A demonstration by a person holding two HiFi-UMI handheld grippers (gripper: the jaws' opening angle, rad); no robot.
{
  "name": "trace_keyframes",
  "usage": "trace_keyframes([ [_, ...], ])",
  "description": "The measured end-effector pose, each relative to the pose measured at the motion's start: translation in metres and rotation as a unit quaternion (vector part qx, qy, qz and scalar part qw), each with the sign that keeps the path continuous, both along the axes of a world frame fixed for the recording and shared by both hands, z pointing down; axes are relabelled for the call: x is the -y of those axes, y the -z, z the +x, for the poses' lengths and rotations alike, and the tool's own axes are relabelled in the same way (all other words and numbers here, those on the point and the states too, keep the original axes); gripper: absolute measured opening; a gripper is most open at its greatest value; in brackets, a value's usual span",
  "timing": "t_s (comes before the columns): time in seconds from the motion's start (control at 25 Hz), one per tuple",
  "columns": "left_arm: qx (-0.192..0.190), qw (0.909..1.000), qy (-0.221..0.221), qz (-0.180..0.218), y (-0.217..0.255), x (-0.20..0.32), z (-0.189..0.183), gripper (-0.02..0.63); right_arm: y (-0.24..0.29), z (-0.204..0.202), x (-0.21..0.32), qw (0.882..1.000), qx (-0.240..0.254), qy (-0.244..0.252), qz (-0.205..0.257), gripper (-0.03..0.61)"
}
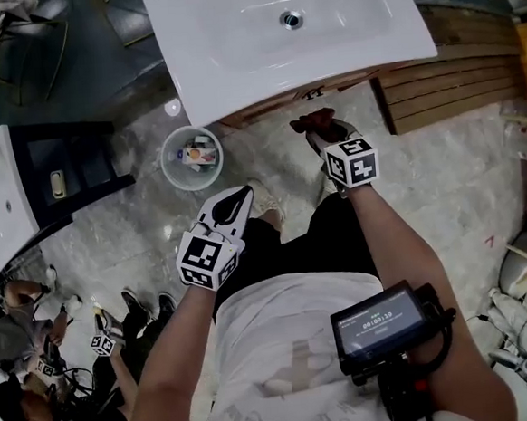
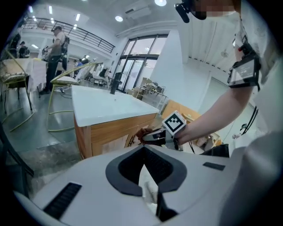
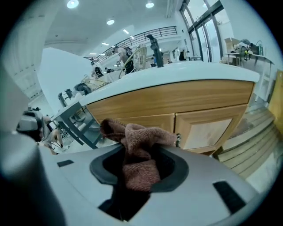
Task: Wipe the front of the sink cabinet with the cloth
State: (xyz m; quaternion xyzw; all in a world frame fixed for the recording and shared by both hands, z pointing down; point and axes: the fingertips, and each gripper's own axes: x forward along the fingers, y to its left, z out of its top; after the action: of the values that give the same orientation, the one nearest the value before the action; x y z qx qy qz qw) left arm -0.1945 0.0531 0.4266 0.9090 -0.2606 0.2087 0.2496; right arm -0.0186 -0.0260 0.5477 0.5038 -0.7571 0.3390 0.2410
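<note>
Right claw has the cloth, up by the cabinet doors

The sink cabinet [image 3: 208,103] fills the far side, white top over wooden doors, and a small white bin [image 1: 170,170] sits on the floor to its left. The right gripper [image 3: 139,164] is clamped on the reddish-brown cloth [image 3: 138,152], near the doors; can't tell if it touches. The left gripper [image 2: 144,171] hangs nearer, jaws together, nothing in them.

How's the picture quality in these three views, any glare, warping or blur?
Head view: the white sink top is washed out by glare. Left gripper view: fisheye warping, dark corners. Right gripper view: the straight cabinet front bows, and the ceiling lights bloom.
</note>
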Motion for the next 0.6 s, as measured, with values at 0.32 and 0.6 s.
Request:
trace_keyframes([
  [0.32, 0.036, 0.9986, -0.031, 0.025, 0.008, -0.007, 0.042, 0.008, 0.027, 0.045, 0.029, 0.999, -0.013, -0.022, 0.03, 0.14],
  [0.6, 0.047, 0.9986, 0.019, 0.016, 0.019, -0.019, 0.098, 0.008, 0.019, 0.06, 0.048, 0.999, -0.022, 0.023, 0.024, 0.141],
])
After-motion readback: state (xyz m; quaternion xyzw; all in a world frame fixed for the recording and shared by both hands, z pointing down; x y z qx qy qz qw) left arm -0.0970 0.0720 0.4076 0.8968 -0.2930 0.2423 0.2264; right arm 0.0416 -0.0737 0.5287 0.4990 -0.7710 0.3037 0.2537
